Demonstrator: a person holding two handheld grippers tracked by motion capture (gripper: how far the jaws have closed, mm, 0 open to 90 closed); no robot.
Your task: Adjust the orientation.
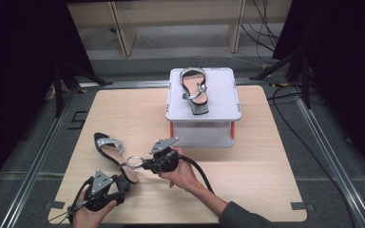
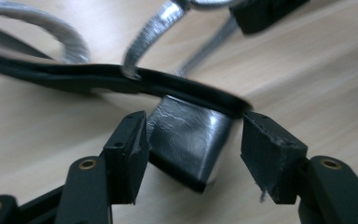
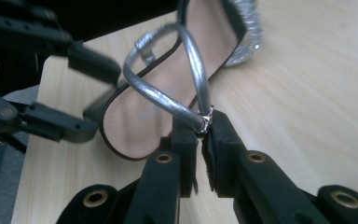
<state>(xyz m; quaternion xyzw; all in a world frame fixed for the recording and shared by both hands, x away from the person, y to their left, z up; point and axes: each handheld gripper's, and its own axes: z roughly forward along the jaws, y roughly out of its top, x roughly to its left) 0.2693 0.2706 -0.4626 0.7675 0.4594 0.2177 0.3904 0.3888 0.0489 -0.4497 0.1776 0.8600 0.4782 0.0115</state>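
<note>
Second sandal [image 1: 194, 88] atop a white box [image 1: 223, 97].

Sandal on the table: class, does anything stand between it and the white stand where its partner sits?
Nothing visible does. Bare table lies between the sandal, held by both grippers, and the white stand, which has free room beside the other sandal.

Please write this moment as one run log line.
left gripper: shut on sandal heel | right gripper: shut on ankle strap | second sandal: on box
</note>
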